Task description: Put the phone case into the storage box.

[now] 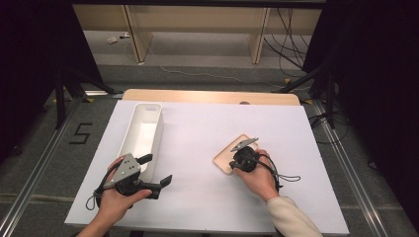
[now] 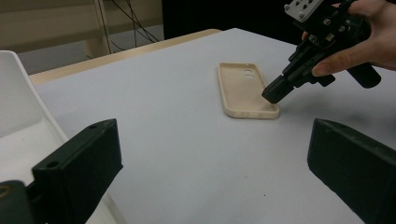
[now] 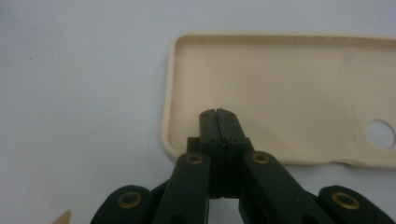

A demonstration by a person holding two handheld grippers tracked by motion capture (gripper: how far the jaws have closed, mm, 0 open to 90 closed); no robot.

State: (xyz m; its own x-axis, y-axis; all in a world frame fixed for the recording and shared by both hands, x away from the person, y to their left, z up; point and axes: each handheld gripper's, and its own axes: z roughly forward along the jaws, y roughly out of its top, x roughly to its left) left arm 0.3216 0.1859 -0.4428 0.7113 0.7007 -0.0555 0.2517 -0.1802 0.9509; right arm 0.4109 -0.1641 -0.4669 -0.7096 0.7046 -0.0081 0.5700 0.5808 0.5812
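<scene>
A beige phone case (image 1: 225, 159) lies hollow side up on the white table top, right of the middle. My right gripper (image 1: 235, 162) is shut, and its joined tips rest inside the case near one long rim; the right gripper view shows them (image 3: 219, 114) over the case's floor (image 3: 280, 88) with nothing between them. The left gripper view has the same tip (image 2: 273, 93) touching the case (image 2: 240, 86) at its near corner. My left gripper (image 1: 157, 170) is held open at the front left, pointing across the table toward the case, its jaws wide apart (image 2: 212, 140) around bare table.
A long white bin (image 1: 143, 128) stands at the left, just beyond my left gripper, and its wall (image 2: 14, 102) rises beside the left jaw. A white sheet (image 1: 197, 128) covers the table, with a wooden strip (image 1: 207, 96) along its far edge. Dark stands and cables surround it.
</scene>
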